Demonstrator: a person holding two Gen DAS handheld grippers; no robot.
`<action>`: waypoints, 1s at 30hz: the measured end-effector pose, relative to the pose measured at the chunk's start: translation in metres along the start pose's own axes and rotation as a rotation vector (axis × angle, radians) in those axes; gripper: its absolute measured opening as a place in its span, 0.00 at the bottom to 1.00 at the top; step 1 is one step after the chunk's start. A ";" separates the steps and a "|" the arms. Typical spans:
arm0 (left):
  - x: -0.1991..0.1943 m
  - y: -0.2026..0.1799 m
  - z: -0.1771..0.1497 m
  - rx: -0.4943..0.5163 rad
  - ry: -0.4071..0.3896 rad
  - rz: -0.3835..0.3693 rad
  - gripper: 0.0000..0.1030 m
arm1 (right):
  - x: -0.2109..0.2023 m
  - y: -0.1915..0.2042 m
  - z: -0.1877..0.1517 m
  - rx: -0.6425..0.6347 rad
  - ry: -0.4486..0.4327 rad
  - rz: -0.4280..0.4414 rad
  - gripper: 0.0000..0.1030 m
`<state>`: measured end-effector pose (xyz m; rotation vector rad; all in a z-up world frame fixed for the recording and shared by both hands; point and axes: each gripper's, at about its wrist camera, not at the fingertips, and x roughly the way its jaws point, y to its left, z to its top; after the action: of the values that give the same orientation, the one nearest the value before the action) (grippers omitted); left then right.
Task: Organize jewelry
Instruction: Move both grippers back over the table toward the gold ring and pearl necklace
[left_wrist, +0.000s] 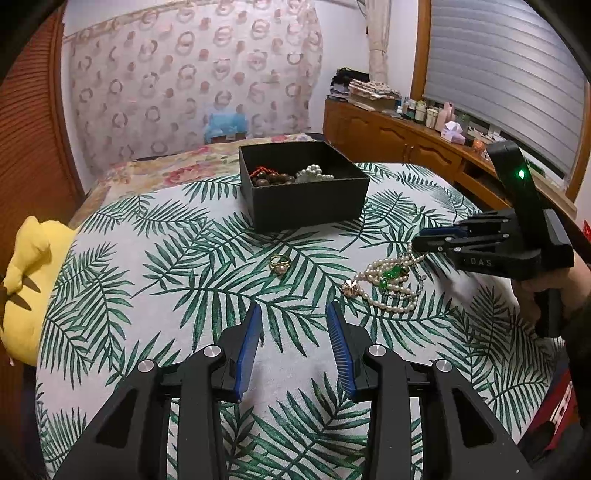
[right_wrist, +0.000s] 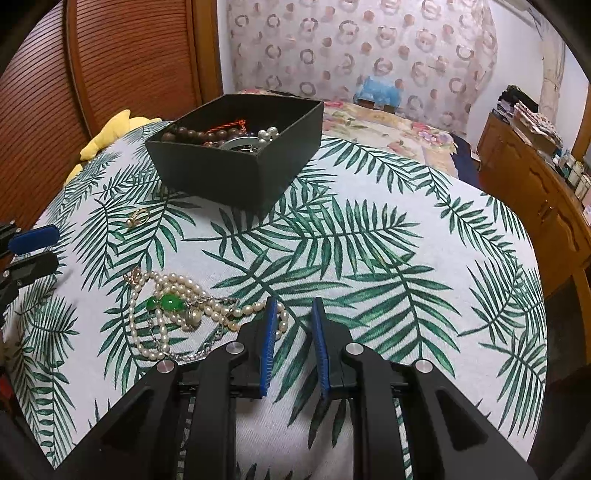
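Both grippers, left (left_wrist: 293, 314) wide and right (right_wrist: 291, 310) narrowly parted, hang empty over the table (left_wrist: 155, 236); next, likely pearls (right_wrist: 173, 291) into the box (left_wrist: 306, 203).

Leaf-print cloth (left_wrist: 155, 266) over worktop. Yellow plush toy (left_wrist: 26, 280) at edge. Wooden cabinet (left_wrist: 399, 138) under window blind (left_wrist: 506, 74).
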<state>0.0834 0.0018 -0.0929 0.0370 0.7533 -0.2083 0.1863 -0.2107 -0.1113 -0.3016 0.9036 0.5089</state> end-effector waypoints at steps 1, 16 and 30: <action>0.002 0.000 0.000 0.001 0.004 0.001 0.34 | 0.000 0.001 0.000 -0.010 -0.001 0.000 0.23; 0.061 -0.001 0.025 0.040 0.078 0.030 0.41 | -0.003 -0.007 -0.008 0.011 -0.057 0.037 0.15; 0.081 0.006 0.036 0.033 0.103 0.043 0.40 | -0.003 -0.007 -0.007 0.005 -0.057 0.029 0.15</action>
<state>0.1663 -0.0102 -0.1216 0.0954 0.8505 -0.1791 0.1835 -0.2205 -0.1133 -0.2689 0.8549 0.5391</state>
